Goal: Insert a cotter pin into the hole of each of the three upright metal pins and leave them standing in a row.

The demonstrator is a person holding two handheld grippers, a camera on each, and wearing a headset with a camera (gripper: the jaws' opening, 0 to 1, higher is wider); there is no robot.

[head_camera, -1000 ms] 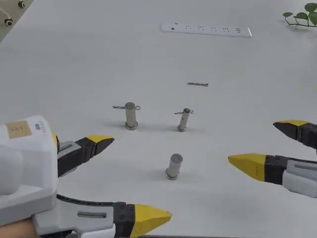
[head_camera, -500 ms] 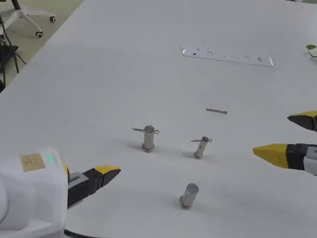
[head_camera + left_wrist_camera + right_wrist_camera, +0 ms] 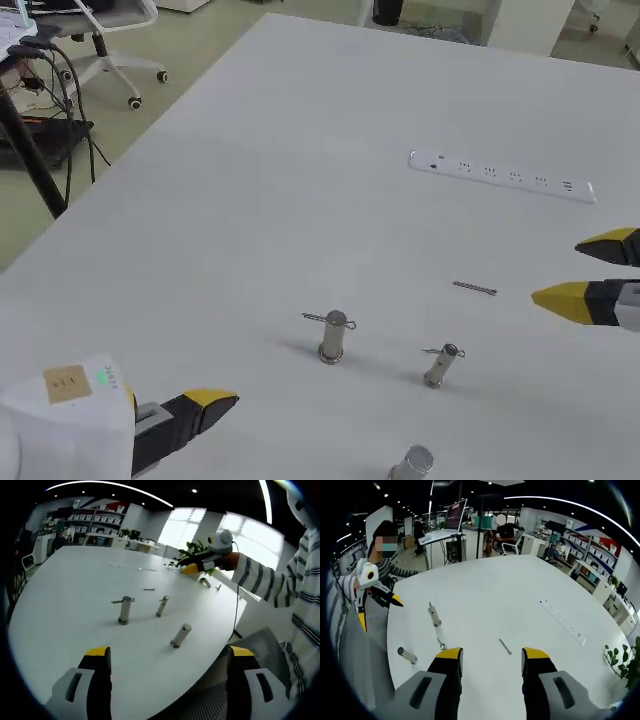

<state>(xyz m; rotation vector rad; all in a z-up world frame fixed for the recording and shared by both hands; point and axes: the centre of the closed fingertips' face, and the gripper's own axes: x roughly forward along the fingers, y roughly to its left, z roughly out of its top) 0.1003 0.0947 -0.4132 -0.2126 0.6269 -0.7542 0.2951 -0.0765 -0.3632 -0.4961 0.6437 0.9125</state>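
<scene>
Cotter pin (image 3: 474, 288) lies loose beyond bare pin (image 3: 412, 463); right gripper (image 3: 557, 271), fingers apart & empty, has moved up near it, so pickup next, prob. Left gripper (image 3: 168, 652) fingers wide, short of bare pin.

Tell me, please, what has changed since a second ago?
The right hand-held gripper has moved forward toward the loose cotter pin, open, gripping nothing. The wider shift is the head camera's. The left metal pin and middle metal pin stay pinned, the near metal pin bare, all standing; the left hand-held gripper stays open.
</scene>
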